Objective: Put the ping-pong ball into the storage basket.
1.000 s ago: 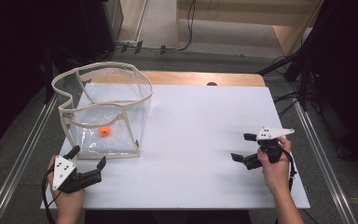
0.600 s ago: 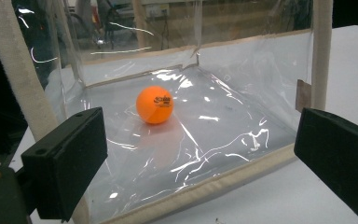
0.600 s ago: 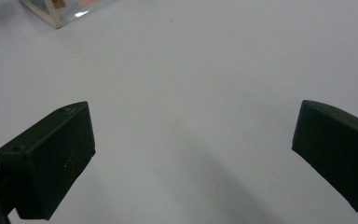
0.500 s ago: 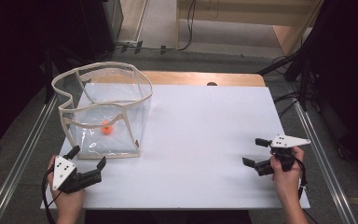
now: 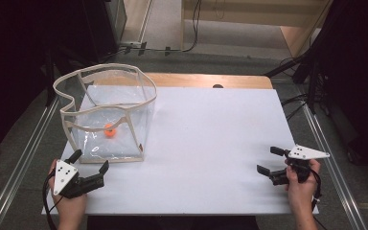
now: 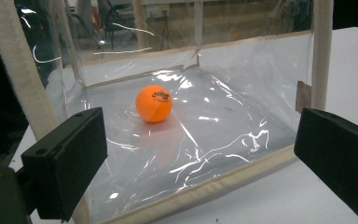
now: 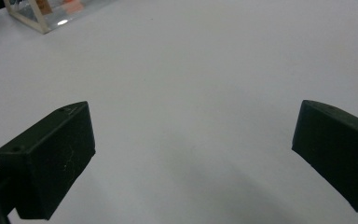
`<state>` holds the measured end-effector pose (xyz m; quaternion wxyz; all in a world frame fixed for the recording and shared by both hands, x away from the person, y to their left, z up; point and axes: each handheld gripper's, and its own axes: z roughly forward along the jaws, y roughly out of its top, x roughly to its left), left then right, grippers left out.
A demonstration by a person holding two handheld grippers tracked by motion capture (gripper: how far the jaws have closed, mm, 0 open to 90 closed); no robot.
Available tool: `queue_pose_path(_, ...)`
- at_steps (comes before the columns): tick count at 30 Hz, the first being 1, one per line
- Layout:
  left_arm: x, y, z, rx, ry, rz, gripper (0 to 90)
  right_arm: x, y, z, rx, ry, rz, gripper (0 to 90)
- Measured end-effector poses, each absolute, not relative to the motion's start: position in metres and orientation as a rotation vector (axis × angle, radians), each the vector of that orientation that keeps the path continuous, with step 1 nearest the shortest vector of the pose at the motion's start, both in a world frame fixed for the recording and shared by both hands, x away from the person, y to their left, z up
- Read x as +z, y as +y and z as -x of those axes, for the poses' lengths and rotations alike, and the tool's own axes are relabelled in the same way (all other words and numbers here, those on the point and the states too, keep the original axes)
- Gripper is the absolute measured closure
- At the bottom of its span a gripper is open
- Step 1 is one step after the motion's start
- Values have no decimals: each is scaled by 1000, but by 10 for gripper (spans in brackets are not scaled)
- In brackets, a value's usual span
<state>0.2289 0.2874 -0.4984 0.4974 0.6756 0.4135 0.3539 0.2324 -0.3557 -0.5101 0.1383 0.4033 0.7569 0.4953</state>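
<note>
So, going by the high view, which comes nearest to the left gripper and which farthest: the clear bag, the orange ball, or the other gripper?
1. Clear bag: its front edge lies just ahead of the left gripper.
2. Orange ball: inside the bag, farther back.
3. Right gripper: far across the white table, near its right edge.

One clear bag (image 5: 106, 115) with cream trim stands on the white table (image 5: 211, 139) near its left edge — a single bag. Inside it lies one orange ball (image 5: 110, 131), resting on the bag's floor; in the left gripper view the same ball (image 6: 154, 103) is the sole one behind the clear wall. Two grippers are over the table — the left gripper (image 5: 90, 165) at the near left corner and the right gripper (image 5: 270, 160) by the near right corner. Each has two black jaws, four in all, and each is held by one hand: two hands.
</note>
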Motion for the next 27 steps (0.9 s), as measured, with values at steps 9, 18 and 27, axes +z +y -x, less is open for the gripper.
queue_pose_path(9, -498, 288, -229, 852, 1000, -1631, 30, -518, -377, -218, 1478, 2097, -1206, 0)
queue_pose_path(18, -498, 288, -229, 850, 1001, -1632, 30, -521, -386, -213, 1523, 2038, -1194, 0)
queue_pose_path(27, -498, 288, -229, 857, 1007, -1633, 30, -522, -383, -214, 1502, 2043, -1189, 0)
